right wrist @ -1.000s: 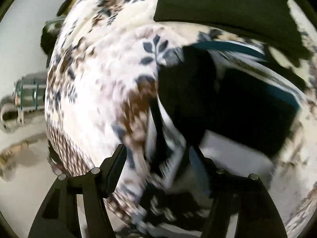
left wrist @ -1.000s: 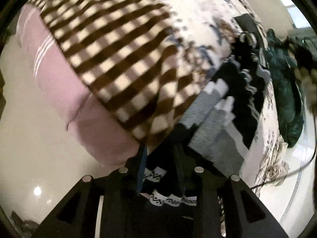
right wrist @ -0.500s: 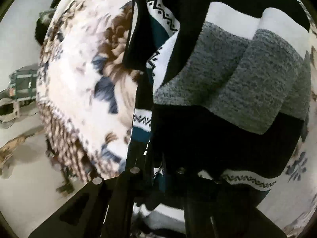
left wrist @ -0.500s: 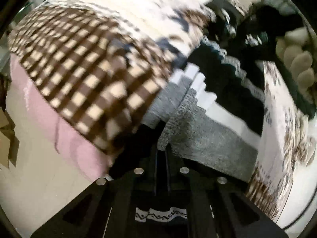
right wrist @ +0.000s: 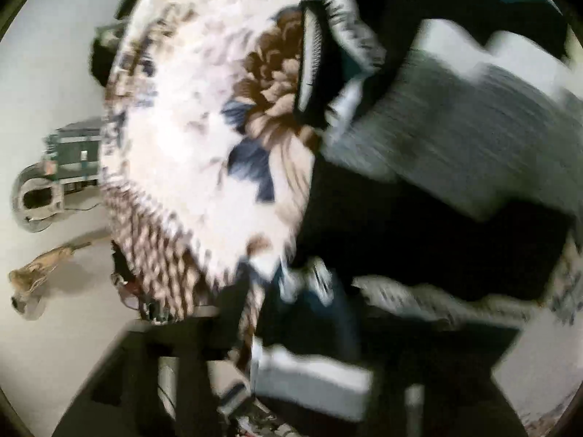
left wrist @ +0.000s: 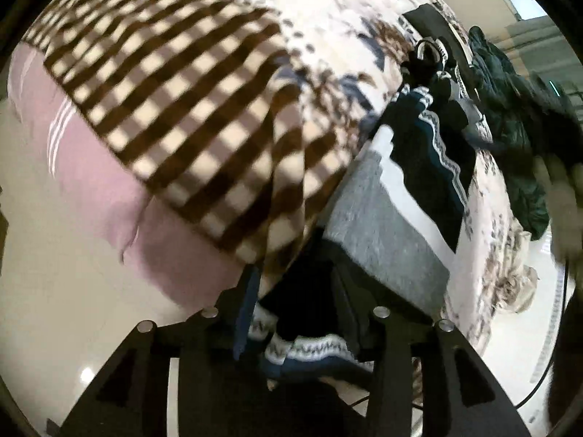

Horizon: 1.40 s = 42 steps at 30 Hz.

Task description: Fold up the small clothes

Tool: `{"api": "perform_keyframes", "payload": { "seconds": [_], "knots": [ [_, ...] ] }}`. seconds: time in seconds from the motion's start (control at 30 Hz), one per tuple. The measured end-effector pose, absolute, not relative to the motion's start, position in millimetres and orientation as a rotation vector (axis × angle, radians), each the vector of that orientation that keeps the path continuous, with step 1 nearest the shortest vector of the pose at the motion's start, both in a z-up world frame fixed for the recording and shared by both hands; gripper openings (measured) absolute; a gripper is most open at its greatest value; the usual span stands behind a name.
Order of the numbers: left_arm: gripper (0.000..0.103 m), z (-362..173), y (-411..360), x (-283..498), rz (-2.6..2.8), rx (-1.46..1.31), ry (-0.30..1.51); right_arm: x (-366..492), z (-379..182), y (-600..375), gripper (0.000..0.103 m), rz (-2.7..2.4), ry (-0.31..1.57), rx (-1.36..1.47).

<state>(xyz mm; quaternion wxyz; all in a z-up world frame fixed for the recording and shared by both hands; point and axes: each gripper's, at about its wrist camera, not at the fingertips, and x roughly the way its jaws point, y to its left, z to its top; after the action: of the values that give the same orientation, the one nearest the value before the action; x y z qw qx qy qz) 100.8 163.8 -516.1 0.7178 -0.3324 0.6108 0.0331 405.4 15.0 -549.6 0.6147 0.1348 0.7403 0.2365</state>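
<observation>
The knitted sweater [left wrist: 393, 218], banded in grey, white and black with a zigzag trim, is lying on the bed [left wrist: 328, 11] close to its near edge, stretching away toward the bed's far right side. Its dark hem with the white zigzag border is hanging over that near edge and sitting between the fingers of the left hand-held gripper [left wrist: 295, 284], which are standing apart on either side of the fabric rather than clamping it. In the right wrist view the sweater [right wrist: 473, 138] is filling the right half of the frame, heavily smeared, with its black band in the middle and a patterned cuff lying on the floral bedspread [right wrist: 204, 116]. The right hand-held gripper [right wrist: 302, 327] is sitting low over the garment's lower edge; the blur is too strong to tell whether its fingers are spread or closed on cloth.

A brown-and-cream checked blanket [left wrist: 175, 102] is draping over the bed's left corner beside the sweater, above a pink sheet [left wrist: 109, 196]. Dark clothes [left wrist: 510, 109] are piling near the bed's far right edge. The pale floor [right wrist: 43, 327] is showing beyond the bed
</observation>
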Motion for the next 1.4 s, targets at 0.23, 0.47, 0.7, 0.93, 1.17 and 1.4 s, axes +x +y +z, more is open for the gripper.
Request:
{"api": "perform_keyframes", "payload": {
  "seconds": [0.23, 0.47, 0.7, 0.93, 1.17, 1.4],
  "knots": [
    [0.039, -554, 122, 104, -0.045, -0.621, 1.543, 286, -542, -81, 0.054, 0.447, 1.767, 0.275],
    [0.006, -526, 116, 96, -0.034, -0.461, 1.443, 170, -600, -82, 0.033, 0.395, 1.866, 0.319],
    [0.007, -534, 123, 103, -0.023, -0.368, 1.454, 117, -614, -74, 0.033, 0.335, 1.767, 0.286],
    [0.061, -460, 126, 126, -0.047, -0.440, 1.358, 99, -587, -103, 0.048, 0.291, 1.751, 0.428],
    [0.065, -408, 121, 266, -0.167, -0.481, 1.142, 171, -513, -161, 0.058, 0.214, 1.554, 0.530],
    [0.065, -451, 83, 471, -0.290, -0.362, 1.152, 321, -497, -192, 0.058, 0.070, 1.439, 0.538]
  ]
}}
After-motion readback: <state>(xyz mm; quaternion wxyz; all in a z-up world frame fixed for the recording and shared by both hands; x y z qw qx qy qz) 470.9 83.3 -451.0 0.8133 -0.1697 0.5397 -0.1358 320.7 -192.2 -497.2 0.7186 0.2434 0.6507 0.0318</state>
